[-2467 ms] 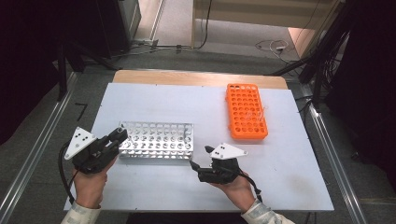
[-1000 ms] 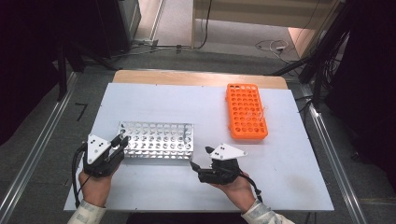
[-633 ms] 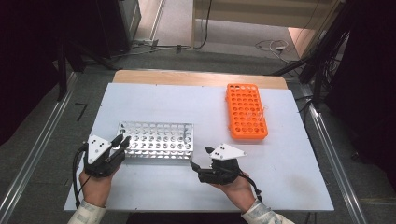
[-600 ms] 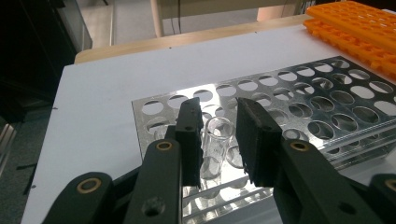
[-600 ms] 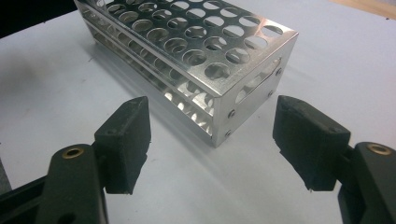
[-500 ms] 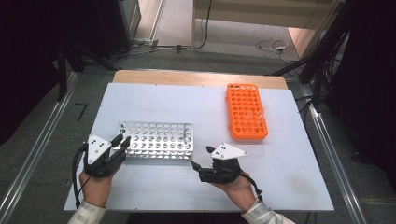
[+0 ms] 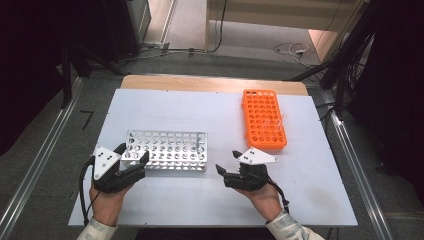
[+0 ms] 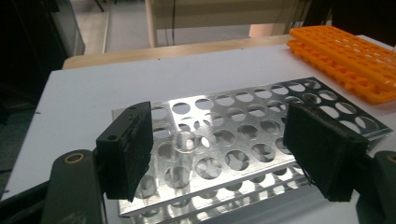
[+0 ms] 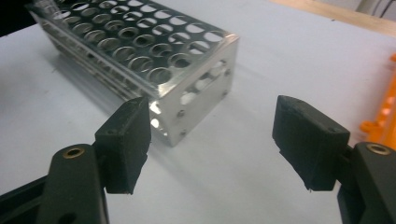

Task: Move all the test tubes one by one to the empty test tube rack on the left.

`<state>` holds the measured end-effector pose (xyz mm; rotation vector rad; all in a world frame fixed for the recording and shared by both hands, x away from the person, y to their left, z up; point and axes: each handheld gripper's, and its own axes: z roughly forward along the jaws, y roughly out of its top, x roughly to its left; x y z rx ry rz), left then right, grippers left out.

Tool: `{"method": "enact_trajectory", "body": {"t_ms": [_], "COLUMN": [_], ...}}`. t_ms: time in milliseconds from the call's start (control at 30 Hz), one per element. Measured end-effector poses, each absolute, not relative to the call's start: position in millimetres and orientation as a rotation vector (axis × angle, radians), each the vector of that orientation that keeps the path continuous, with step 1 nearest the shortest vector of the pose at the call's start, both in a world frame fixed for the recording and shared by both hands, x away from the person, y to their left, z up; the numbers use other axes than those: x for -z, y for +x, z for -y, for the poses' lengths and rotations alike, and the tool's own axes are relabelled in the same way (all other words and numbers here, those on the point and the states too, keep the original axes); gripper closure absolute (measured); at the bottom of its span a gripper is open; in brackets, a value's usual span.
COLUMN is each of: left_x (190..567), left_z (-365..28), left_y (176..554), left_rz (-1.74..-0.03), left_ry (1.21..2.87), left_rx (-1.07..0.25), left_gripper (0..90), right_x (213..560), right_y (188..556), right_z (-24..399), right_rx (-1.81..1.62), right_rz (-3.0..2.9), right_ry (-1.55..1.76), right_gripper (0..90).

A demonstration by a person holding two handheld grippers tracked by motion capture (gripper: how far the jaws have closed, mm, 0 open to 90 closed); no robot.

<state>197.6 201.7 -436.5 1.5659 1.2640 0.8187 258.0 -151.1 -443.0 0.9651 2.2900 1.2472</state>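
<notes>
Clear tube just let go into the metal rack

The left tongs (image 8: 217, 154) have just been opening and stand apart around a clear tube (image 8: 183, 142) seated upright in the metal rack (image 7: 167, 150), lower left of the desk (image 7: 210, 107). The right tongs (image 9: 212, 140) wait open. The orange rack (image 7: 263, 119), upper right, holds more tubes.

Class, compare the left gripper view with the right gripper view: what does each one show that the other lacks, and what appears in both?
Left gripper view: a clear tube standing in a hole between the left gripper's open jaws, which have just been opening. Right gripper view: the metal rack's end wall beyond the open right gripper. Both: the rack, orange rack and white table.
</notes>
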Motion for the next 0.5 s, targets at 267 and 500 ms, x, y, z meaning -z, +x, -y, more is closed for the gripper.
{"method": "enact_trajectory", "body": {"t_ms": [267, 500], "left_x": [436, 435], "left_z": [-196, -194], "left_y": [196, 194], "left_rz": [-1.245, -1.232], "left_ry": [1.576, 1.577], "left_rx": [-0.806, -0.796], "left_gripper": [22.9, 22.7], "right_x": [441, 442], "right_y": [272, 284], "right_z": [173, 188], "right_rx": [-1.212, -1.177], "right_rz": [-2.218, -2.168], "right_ry": [1.037, 1.096], "right_gripper": [26.8, 26.9]}}
